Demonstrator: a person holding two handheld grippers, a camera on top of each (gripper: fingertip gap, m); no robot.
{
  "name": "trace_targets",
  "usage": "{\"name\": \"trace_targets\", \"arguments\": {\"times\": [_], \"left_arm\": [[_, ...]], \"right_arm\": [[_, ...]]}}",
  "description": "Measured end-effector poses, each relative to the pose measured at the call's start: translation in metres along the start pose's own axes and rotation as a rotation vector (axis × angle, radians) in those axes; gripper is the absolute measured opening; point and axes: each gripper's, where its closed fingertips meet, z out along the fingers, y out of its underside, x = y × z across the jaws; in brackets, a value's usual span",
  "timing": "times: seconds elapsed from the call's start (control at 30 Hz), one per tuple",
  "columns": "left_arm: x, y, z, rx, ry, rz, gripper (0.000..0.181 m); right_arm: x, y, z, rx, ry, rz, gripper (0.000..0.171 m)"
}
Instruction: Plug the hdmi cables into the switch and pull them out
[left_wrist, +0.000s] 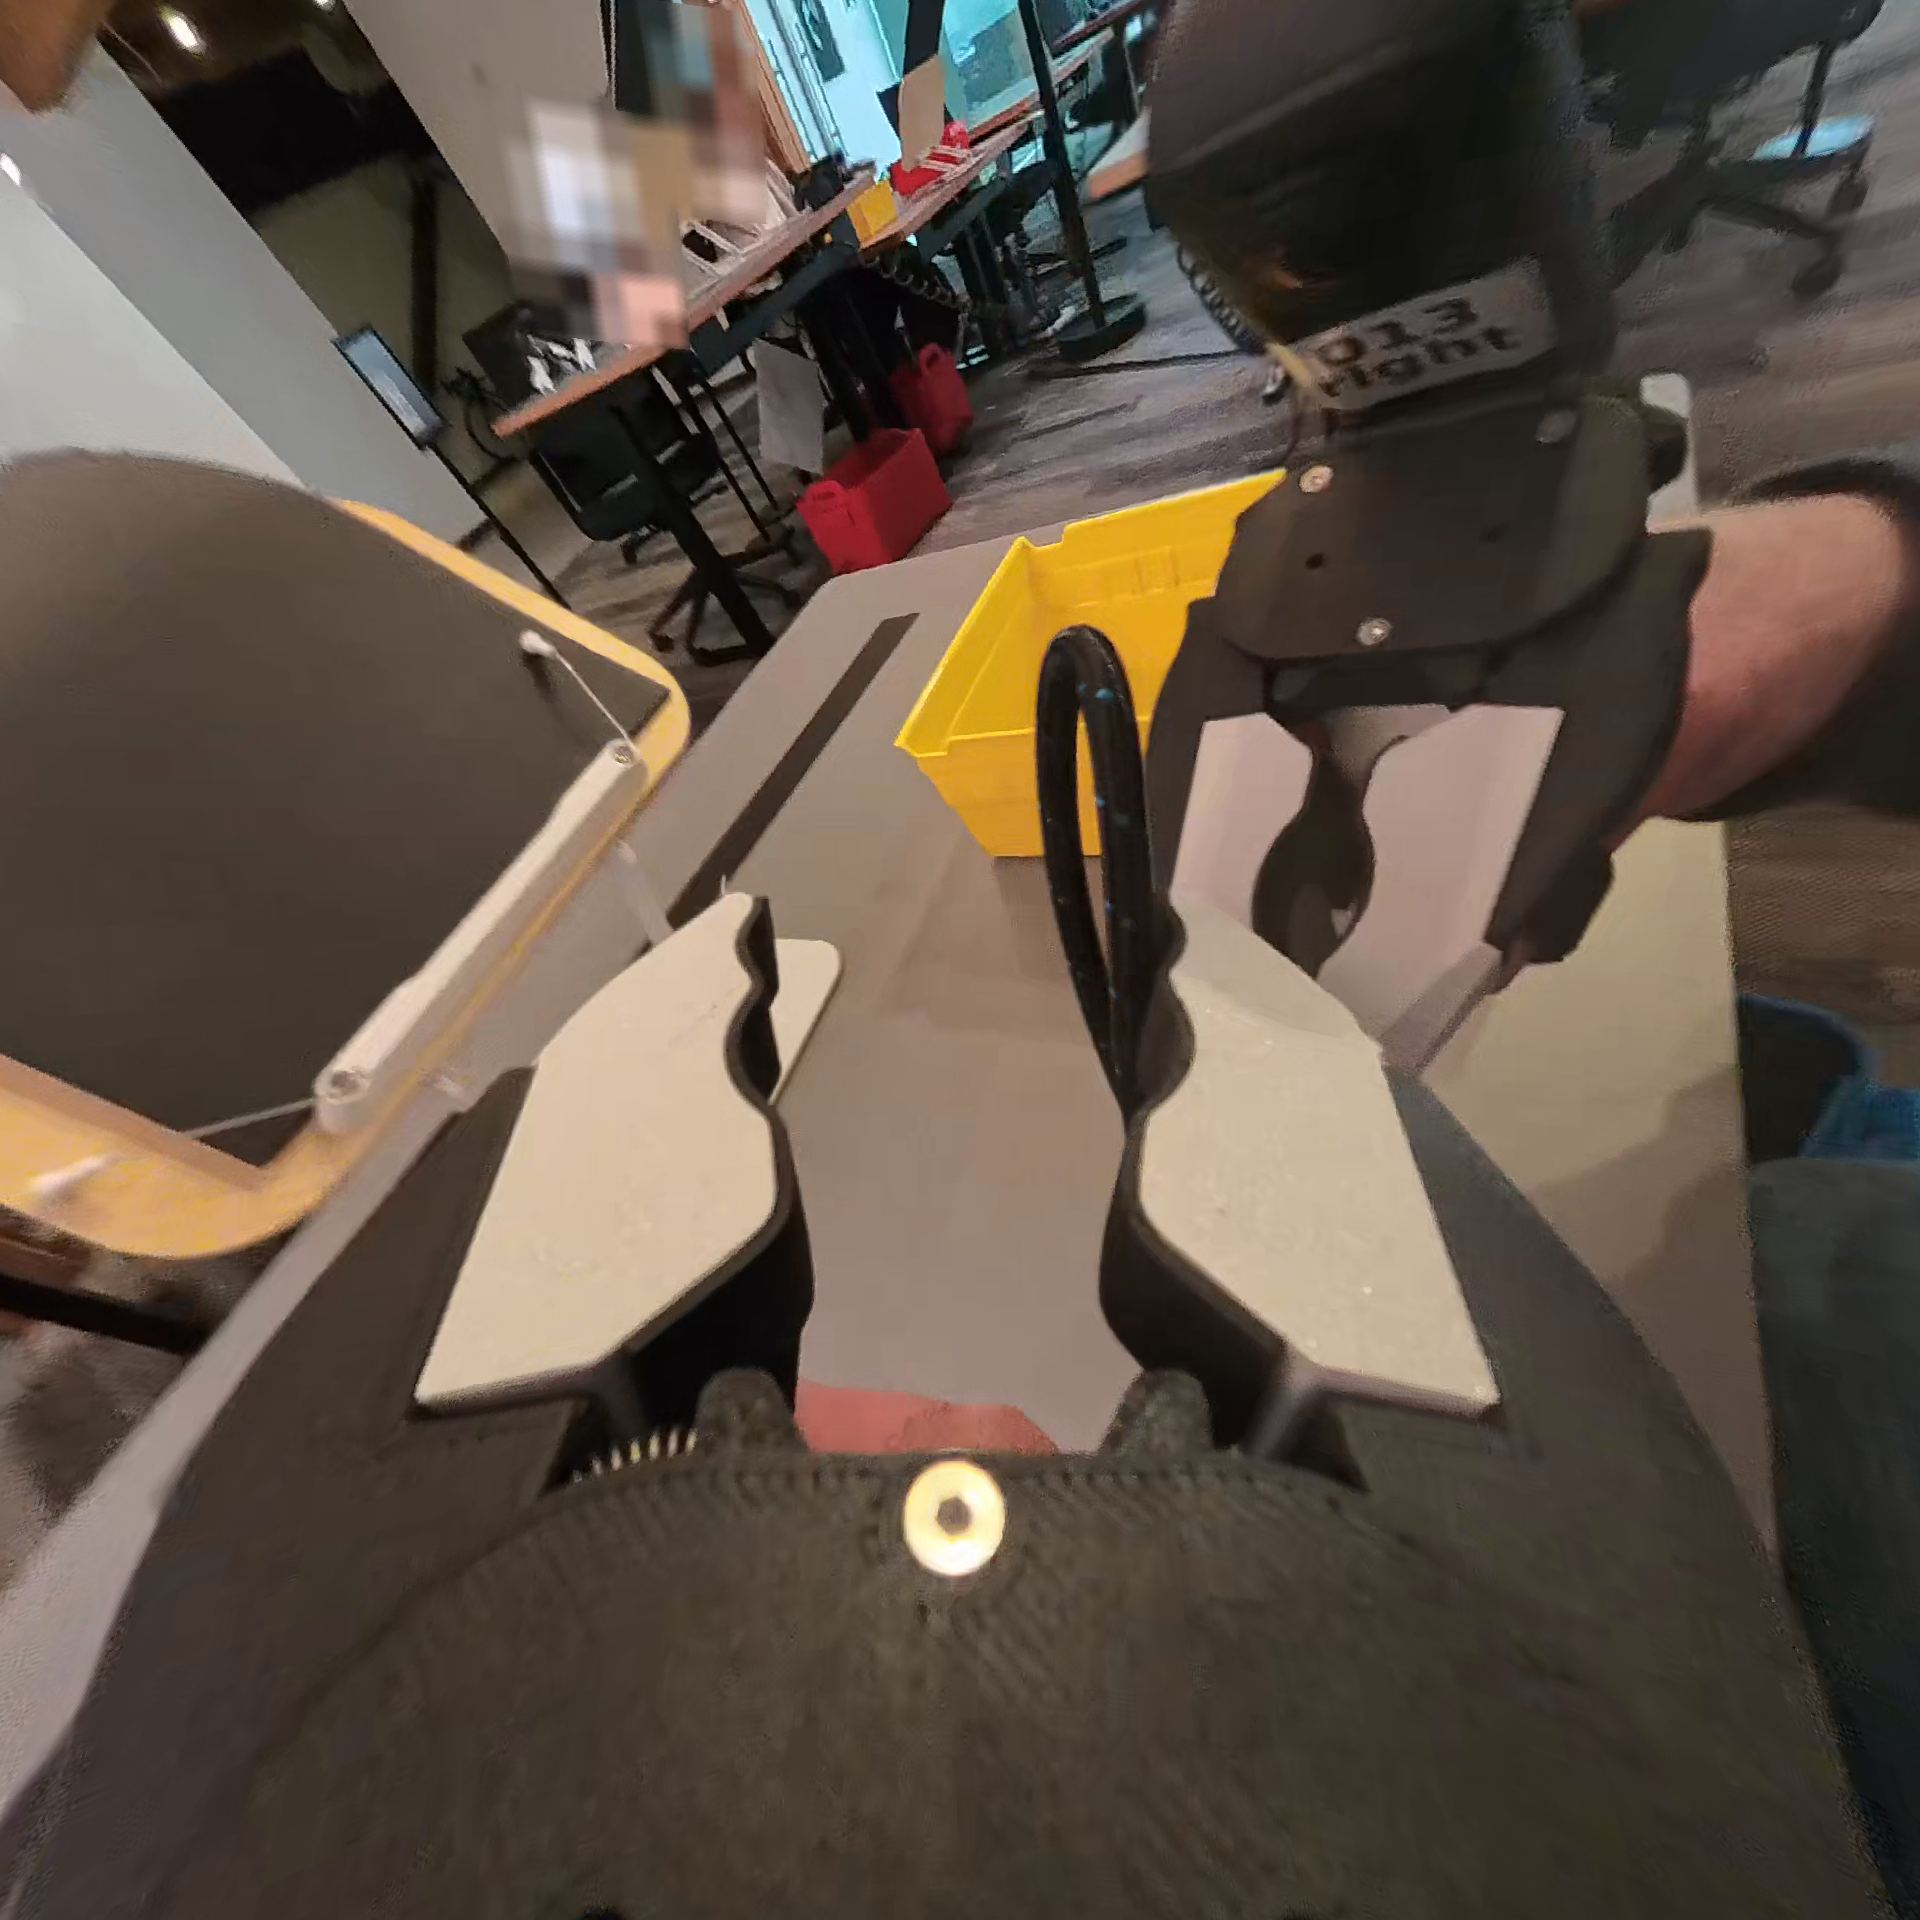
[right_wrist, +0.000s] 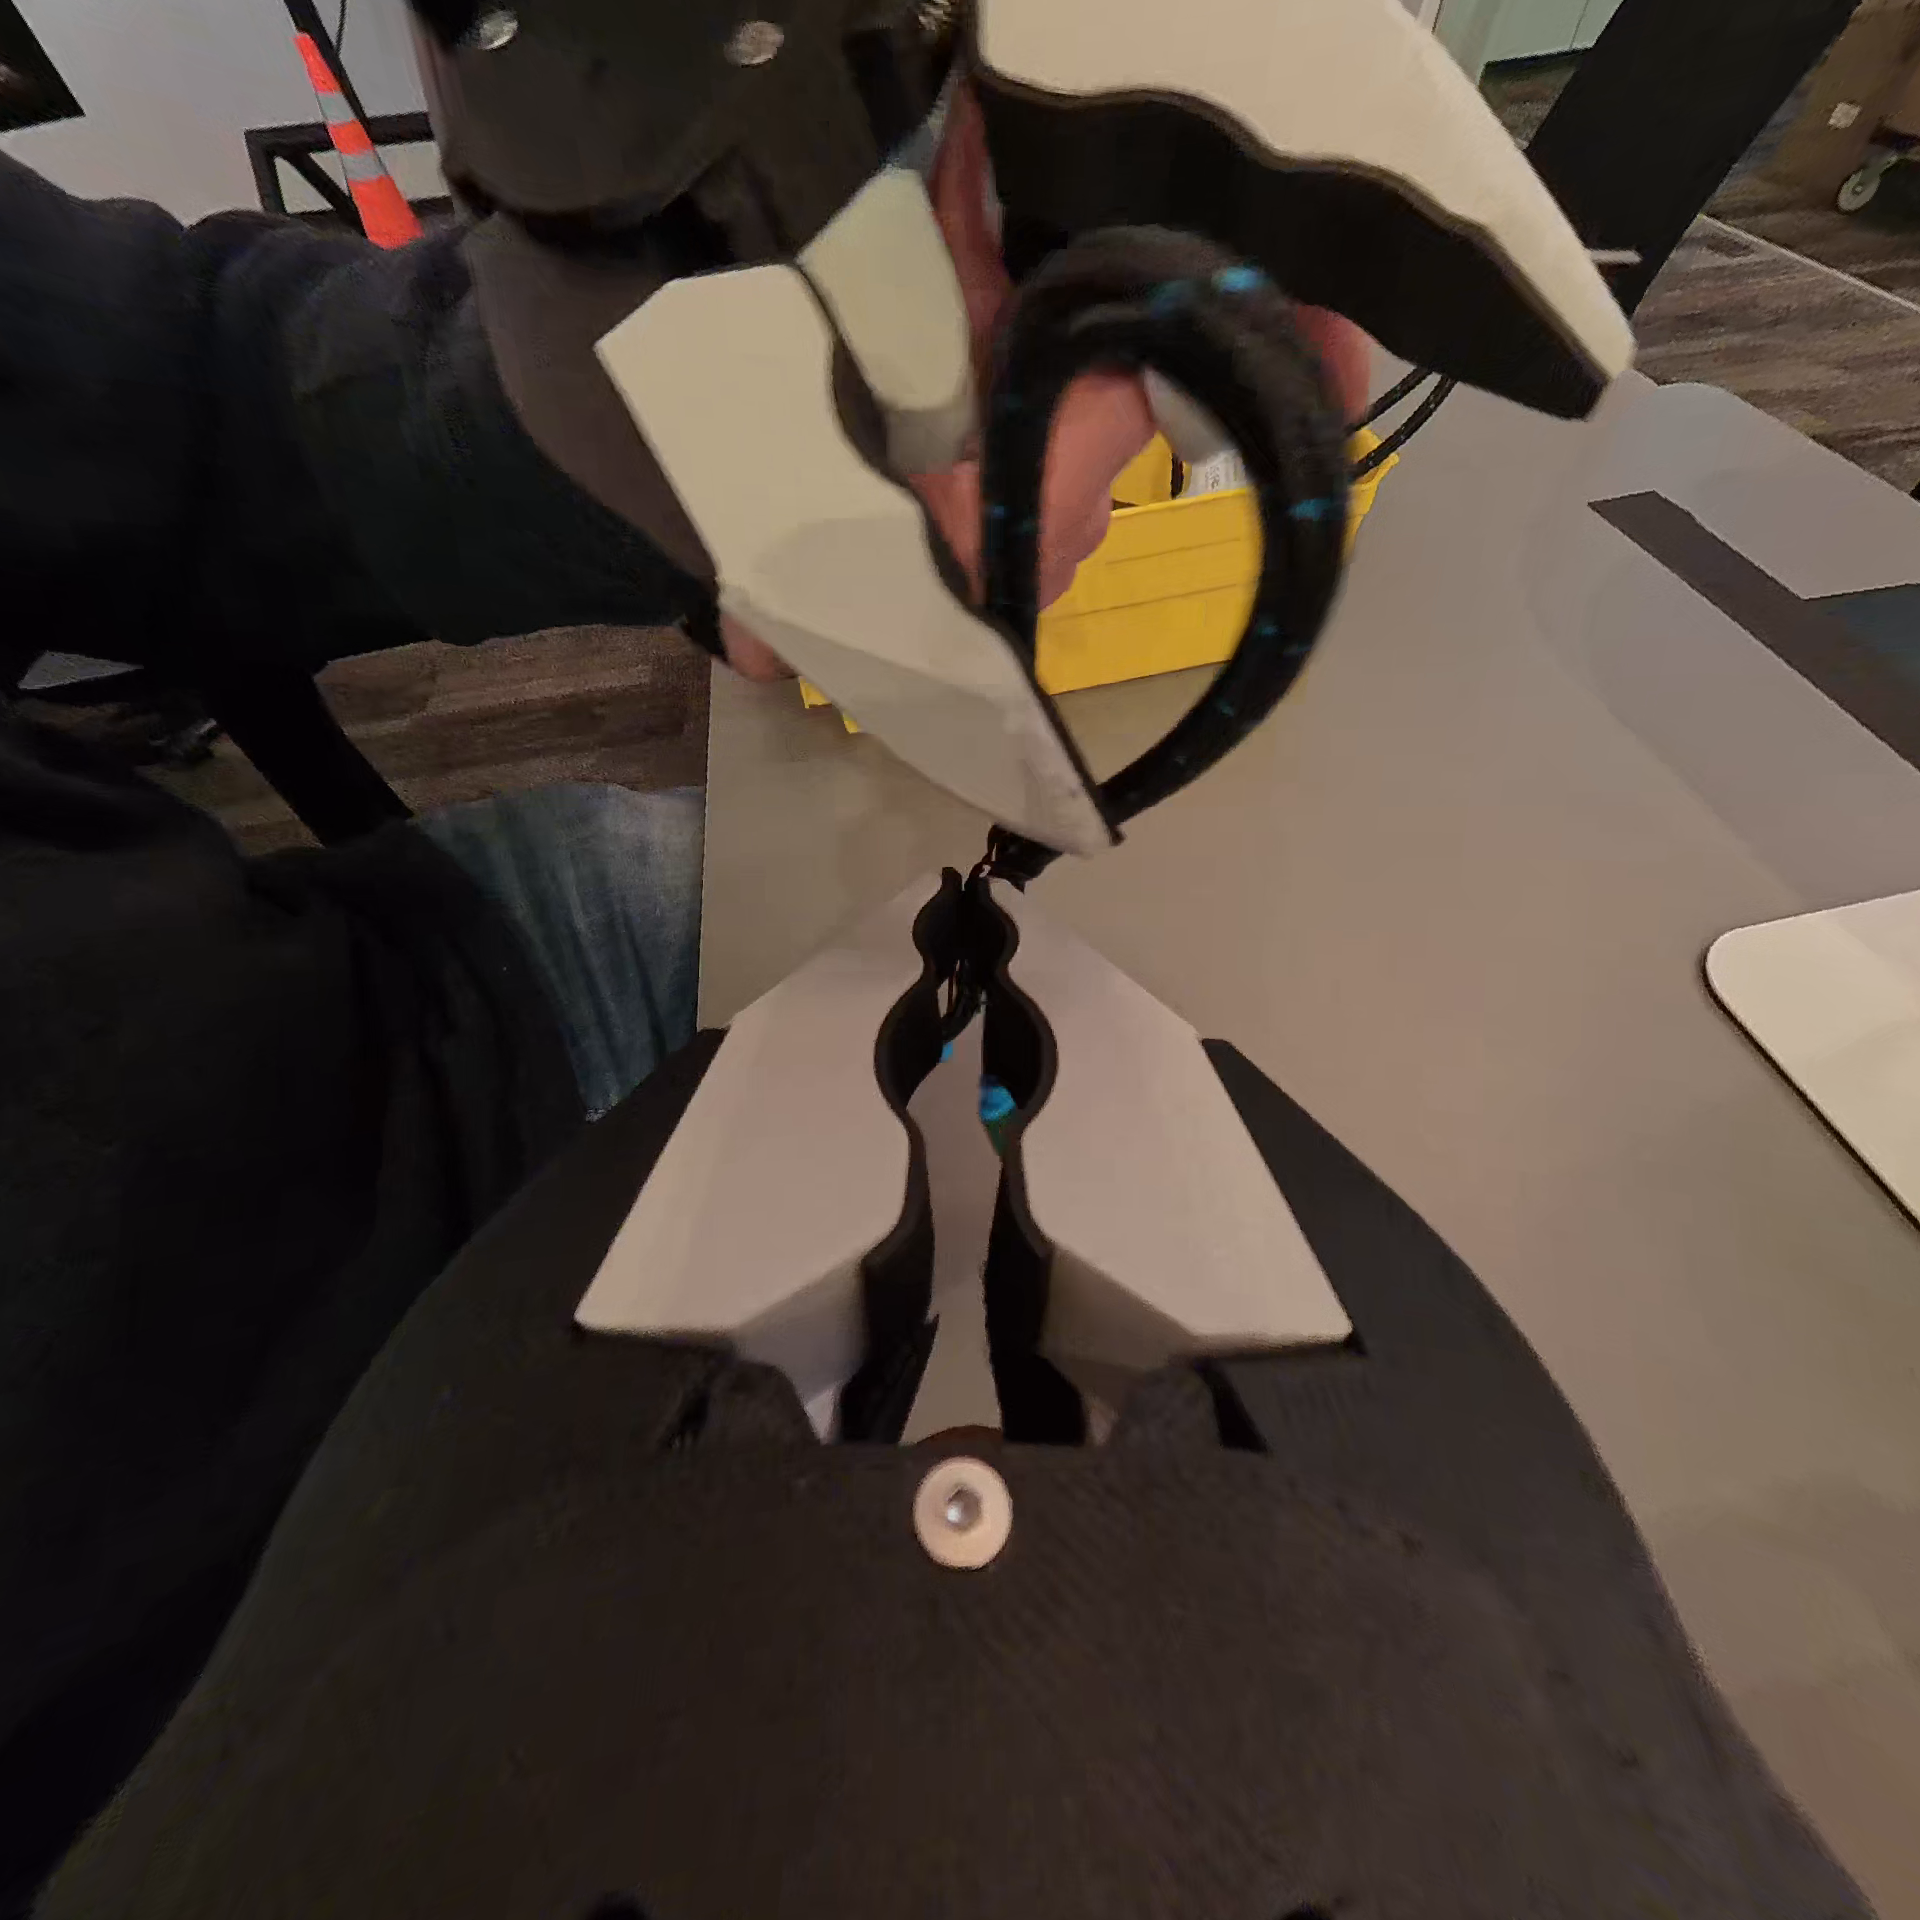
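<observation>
Evidently pinches the HDMI cable (right_wrist: 1283, 582) in the right claw (right_wrist: 977, 904), jaws drawn narrow on a bunched stretch of black braid flecked with blue. Sends a tall loop up and forward from those fingertips, arching just ahead of the right claw and alongside one finger of the left claw (left_wrist: 961, 935). Holds the left claw spread wide, gripping nothing, hovering above the grey table (right_wrist: 1455, 831). Leaves a yellow bin (left_wrist: 997, 769) beyond both claws, behind the loop. Shows no plug and no switch in either view, so cannot tell how far either lies from the claws. Looks light and floppy along its run, yet springy enough to hold that arch; likely to twist, sag or slip sideways if taken mid-length. Has a woven jacket, probably offering decent friction against the pads. Calls for a hold on the rigid plug body, close behind the metal tip, squarely across its flat faces, for pushing in and pulling straight out without bending the connector.
</observation>
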Motion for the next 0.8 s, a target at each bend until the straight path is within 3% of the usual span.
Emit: {"name": "trace_targets", "arguments": {"times": [0.27, 0.63, 0.8], "left_arm": [[-0.004, 0.000, 0.021, -0.023, 0.089, -0.168, 0.065], [-0.003, -0.009, 0.039, -0.086, 0.199, -0.184, 0.072], [-0.002, 0.001, 0.055, -0.173, 0.227, -0.214, 0.066]], "right_arm": [[0.000, -0.009, -0.003, 0.021, 0.011, -0.065, 0.000], [0.004, -0.014, -0.011, 0.020, 0.046, -0.138, 0.000], [0.008, -0.014, -0.008, -0.028, 0.144, -0.224, 0.000]]}}
